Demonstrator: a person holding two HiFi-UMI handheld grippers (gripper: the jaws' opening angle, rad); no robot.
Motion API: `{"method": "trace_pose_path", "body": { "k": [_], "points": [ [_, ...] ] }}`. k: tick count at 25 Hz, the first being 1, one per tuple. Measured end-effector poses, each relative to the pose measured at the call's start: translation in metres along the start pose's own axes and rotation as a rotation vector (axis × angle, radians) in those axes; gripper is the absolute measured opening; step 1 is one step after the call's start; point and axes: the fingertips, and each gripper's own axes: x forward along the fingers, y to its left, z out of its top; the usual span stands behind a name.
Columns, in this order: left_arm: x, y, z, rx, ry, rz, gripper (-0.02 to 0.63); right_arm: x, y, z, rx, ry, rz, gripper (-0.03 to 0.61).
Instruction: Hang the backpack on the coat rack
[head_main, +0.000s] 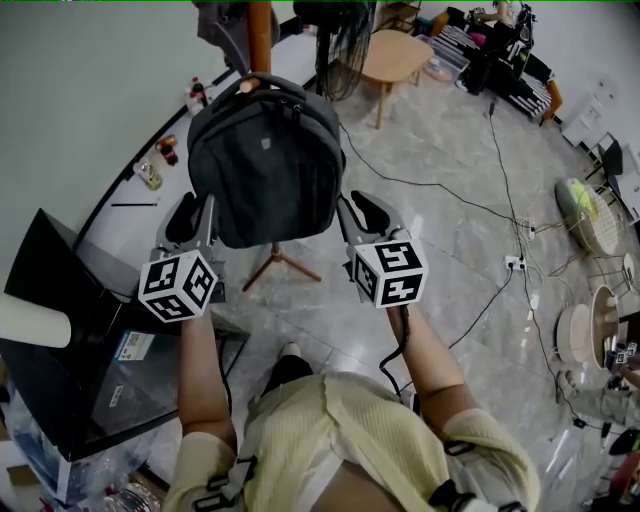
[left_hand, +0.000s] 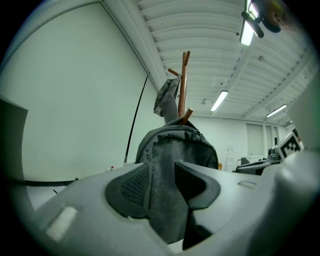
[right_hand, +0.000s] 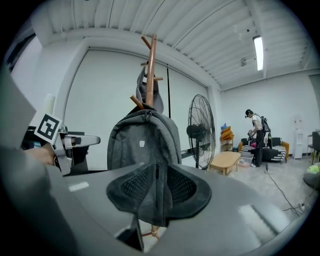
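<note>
A dark grey backpack (head_main: 265, 160) hangs upright against the wooden coat rack (head_main: 260, 35), its top handle up at a lower peg. Whether the loop sits on the peg I cannot tell. My left gripper (head_main: 195, 215) is at the bag's lower left side, and in the left gripper view the backpack (left_hand: 175, 145) fills the wide gap between the jaws of the left gripper (left_hand: 165, 185). My right gripper (head_main: 355, 215) is at the lower right side. In the right gripper view the right gripper (right_hand: 157, 187) pinches a fold of the backpack (right_hand: 145, 140) below the coat rack (right_hand: 151, 70).
A grey garment (right_hand: 145, 90) hangs higher on the rack. A standing fan (head_main: 335, 45) and a low wooden table (head_main: 395, 55) are just behind to the right. Cables (head_main: 480, 200) cross the floor. A black open case (head_main: 60, 330) lies at my left. The rack's legs (head_main: 280, 262) spread below the bag.
</note>
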Motion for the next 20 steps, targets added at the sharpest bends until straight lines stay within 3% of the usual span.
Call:
{"method": "trace_pose_path", "body": {
  "k": [5,10,16,20],
  "points": [
    [-0.019,-0.031,0.005,-0.086,-0.030,-0.088,0.150,-0.017,0.009,0.005,0.011,-0.024,0.031,0.091],
    [-0.038,-0.057,0.003,-0.091,-0.028,-0.145,0.130,-0.033,0.021,0.008,0.031,-0.055,0.081,0.078],
    [-0.063,-0.064,0.001,-0.107,-0.037,-0.132,0.039,-0.054,0.027,0.015,0.062,-0.098,0.086,0.003],
    [-0.075,-0.063,-0.003,-0.129,-0.030,-0.117,0.000,-0.064,0.031,0.018,0.079,-0.116,0.085,0.003]
  ]
}}
